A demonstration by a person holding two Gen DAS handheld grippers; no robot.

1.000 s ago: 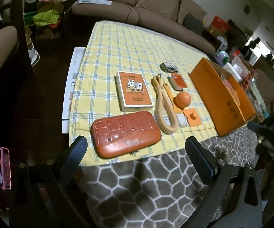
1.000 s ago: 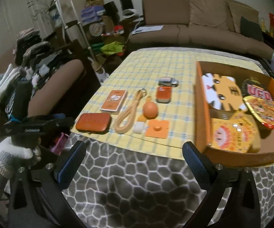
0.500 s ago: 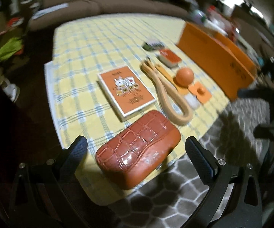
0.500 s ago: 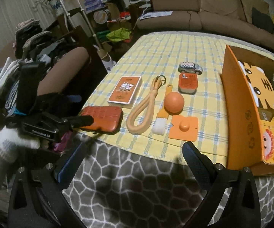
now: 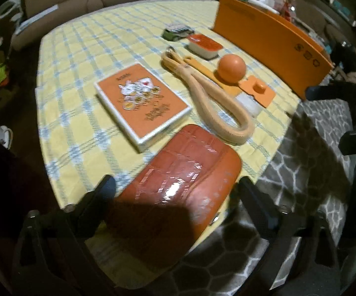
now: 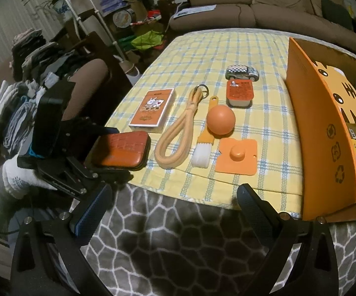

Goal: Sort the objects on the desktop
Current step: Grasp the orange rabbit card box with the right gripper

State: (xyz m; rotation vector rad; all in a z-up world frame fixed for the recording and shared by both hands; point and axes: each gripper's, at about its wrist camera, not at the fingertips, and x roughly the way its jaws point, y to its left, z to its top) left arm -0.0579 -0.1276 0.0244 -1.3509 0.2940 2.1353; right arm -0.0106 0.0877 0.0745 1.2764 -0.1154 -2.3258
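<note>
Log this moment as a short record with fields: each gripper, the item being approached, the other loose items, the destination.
left gripper: jaws just closing, either side of the red case; contact unclear
right gripper: open, empty, over the patterned blanket
loose on yellow cloth: card box, rope loop, orange ball, brush, orange square lid, sealed cup, toy car
destination: orange cardboard box, already holding packets

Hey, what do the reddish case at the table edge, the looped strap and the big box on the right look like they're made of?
Reddish case: probably glossy faux leather, judging by its embossed crocodile-scale pattern and bright highlights. Looped strap: apparently soft matte woven cord or fabric, with a shiny metal ring at one end. Big box: most likely matte orange cardboard, given its thin flat wall and printed recycling symbols.
</note>
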